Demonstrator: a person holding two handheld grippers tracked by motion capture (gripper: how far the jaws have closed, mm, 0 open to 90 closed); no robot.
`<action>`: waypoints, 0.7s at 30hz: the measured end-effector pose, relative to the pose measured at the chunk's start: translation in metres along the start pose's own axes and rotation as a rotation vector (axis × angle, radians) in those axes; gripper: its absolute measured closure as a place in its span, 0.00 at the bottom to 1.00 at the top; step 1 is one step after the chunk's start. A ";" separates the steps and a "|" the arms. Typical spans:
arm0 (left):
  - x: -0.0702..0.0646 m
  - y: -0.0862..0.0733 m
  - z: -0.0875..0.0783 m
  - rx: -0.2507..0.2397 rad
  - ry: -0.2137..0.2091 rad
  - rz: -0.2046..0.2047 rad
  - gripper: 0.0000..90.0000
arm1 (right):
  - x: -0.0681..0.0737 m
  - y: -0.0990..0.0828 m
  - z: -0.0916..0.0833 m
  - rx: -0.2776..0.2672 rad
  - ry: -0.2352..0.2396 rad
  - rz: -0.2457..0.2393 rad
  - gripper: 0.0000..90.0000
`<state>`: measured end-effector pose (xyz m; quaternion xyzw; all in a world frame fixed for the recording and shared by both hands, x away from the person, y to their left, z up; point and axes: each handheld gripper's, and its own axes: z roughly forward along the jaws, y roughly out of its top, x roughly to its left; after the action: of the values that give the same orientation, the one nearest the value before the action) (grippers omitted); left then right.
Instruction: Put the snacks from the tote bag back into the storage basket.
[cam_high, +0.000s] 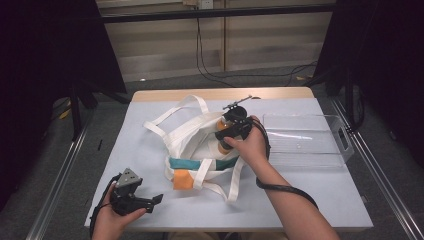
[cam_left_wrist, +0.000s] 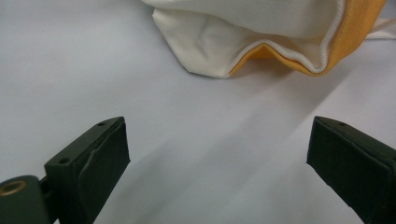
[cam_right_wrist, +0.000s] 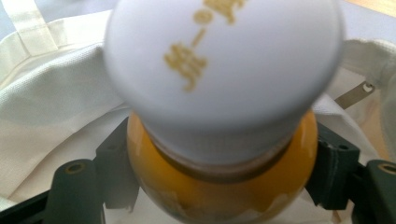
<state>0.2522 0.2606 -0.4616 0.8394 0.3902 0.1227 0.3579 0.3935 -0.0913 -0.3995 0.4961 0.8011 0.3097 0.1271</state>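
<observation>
- The right gripper (cam_high: 231, 131) has its jaws clamped on an orange bottle (cam_right_wrist: 219, 182), held over the tote bag (cam_high: 192, 137), likely to lift it clear.
- The left gripper (cam_left_wrist: 217, 163) waits with jaws apart; the bag's corner lies ahead of them on the desk (cam_high: 150, 200).

Orange-filled bottle (cam_right_wrist: 219, 186) with white cap bearing gold characters, upright over the mouth of a crumpled white tote bag (cam_high: 192, 132) with teal and orange patches, mid-table.

Bottle (cam_right_wrist: 219, 182) base below frame edge
</observation>
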 end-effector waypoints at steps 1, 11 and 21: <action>0.000 0.000 0.000 0.000 0.000 0.000 0.06 | 0.000 0.000 0.000 -0.002 -0.004 0.000 0.29; 0.001 -0.001 0.001 0.003 0.001 -0.006 0.06 | 0.005 0.003 0.005 0.004 -0.033 0.002 0.32; 0.001 -0.001 0.001 0.002 0.002 0.001 0.07 | 0.005 0.005 0.004 0.031 -0.041 -0.006 0.33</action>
<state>0.2525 0.2611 -0.4624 0.8397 0.3904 0.1234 0.3567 0.3968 -0.0835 -0.3987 0.5017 0.8046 0.2866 0.1366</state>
